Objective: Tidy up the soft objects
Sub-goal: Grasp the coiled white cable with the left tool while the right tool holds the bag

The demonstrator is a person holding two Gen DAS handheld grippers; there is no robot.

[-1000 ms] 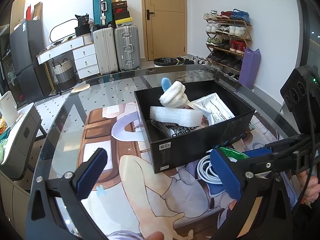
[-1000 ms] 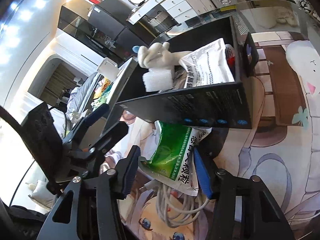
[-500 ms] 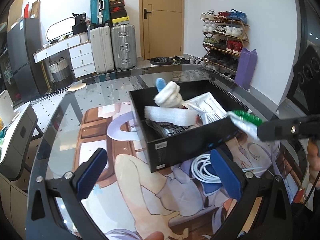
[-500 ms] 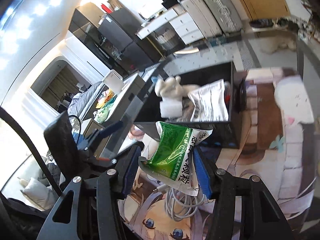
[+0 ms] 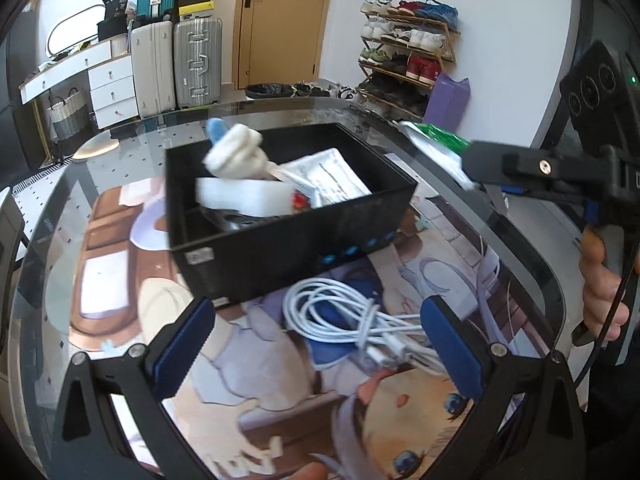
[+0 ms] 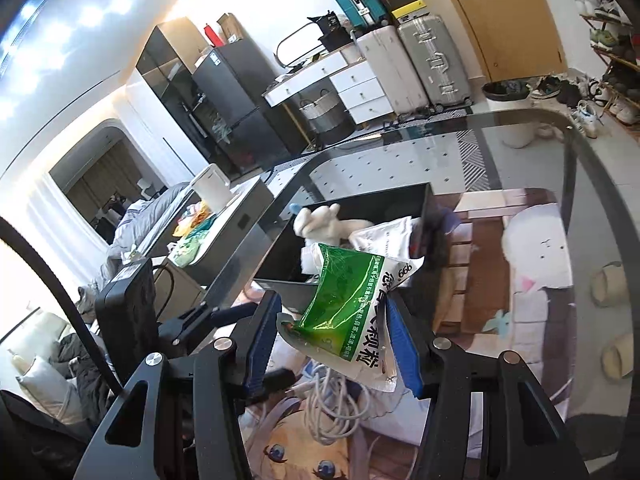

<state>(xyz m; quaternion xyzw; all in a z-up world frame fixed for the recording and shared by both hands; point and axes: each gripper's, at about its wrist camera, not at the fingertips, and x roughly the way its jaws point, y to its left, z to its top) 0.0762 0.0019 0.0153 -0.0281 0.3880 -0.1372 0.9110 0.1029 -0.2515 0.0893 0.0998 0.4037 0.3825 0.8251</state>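
Gripping a green packet (image 6: 344, 312), right gripper (image 6: 328, 340) hides its print leftward.

The left gripper (image 5: 320, 344) hangs with its jaws wide apart above a coiled white cable (image 5: 360, 322) on the glass table (image 5: 516, 240). Beyond stands a black box (image 5: 296, 248) holding a white plush toy (image 5: 236, 152). At right, a hand (image 5: 600, 284) holds the right gripper (image 5: 464, 164) pinching a green-and-white packet (image 5: 438, 140).

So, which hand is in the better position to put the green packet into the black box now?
The right. The right gripper already holds the green packet lifted beside the black box. The left gripper is open and empty, low over the white cable.
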